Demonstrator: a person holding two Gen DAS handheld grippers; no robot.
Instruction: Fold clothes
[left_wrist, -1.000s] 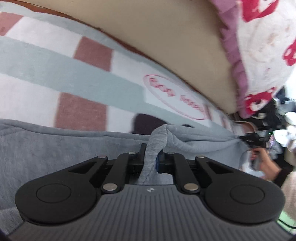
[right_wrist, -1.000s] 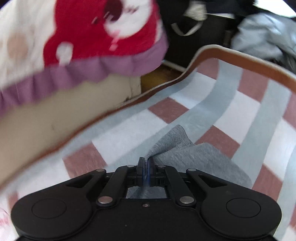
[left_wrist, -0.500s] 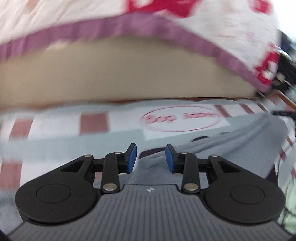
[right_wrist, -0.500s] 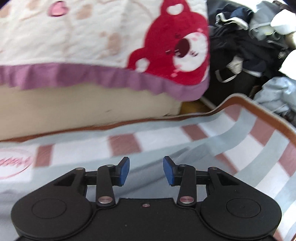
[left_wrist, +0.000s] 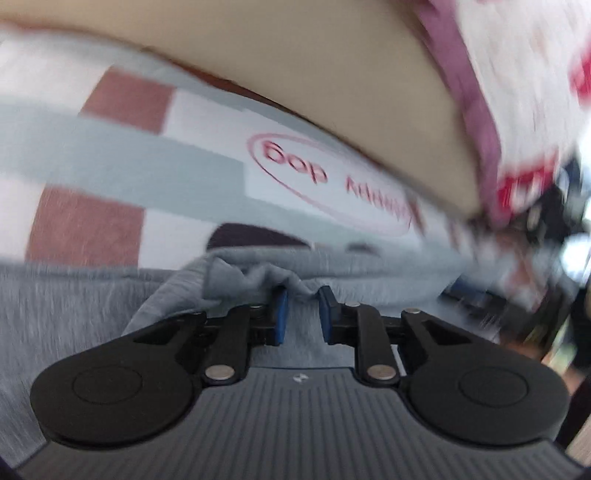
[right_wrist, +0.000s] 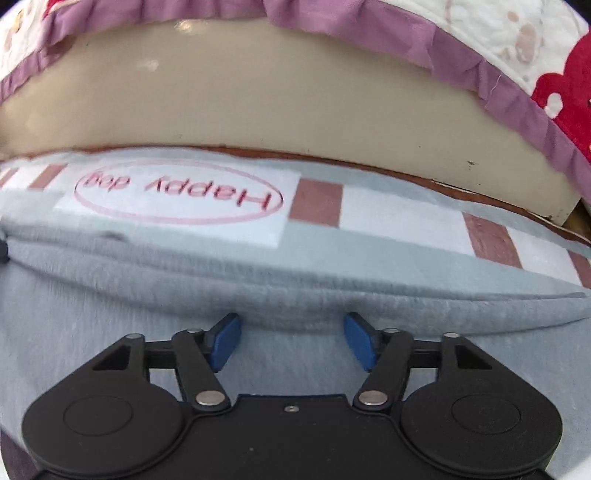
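A grey sweatshirt-like garment lies flat on a checked mat and fills the lower half of both views. In the left wrist view, a bunched fold of grey cloth sits just ahead of the left blue pad. My left gripper hangs low over the garment, open by a narrow gap, with flat cloth showing between its fingers. My right gripper is wide open just above the grey garment, a little behind its thick far edge. Neither gripper holds anything.
The mat has grey, white and brown-red checks and a pink "Happy dog" oval. Behind it rises a beige bed side under a white quilt with a purple frill. Dark clutter lies far right.
One second ago both grippers were shut on pinches of grey cloth. They let go and rose, and now sit low over the garment again; the right one is opened wider.
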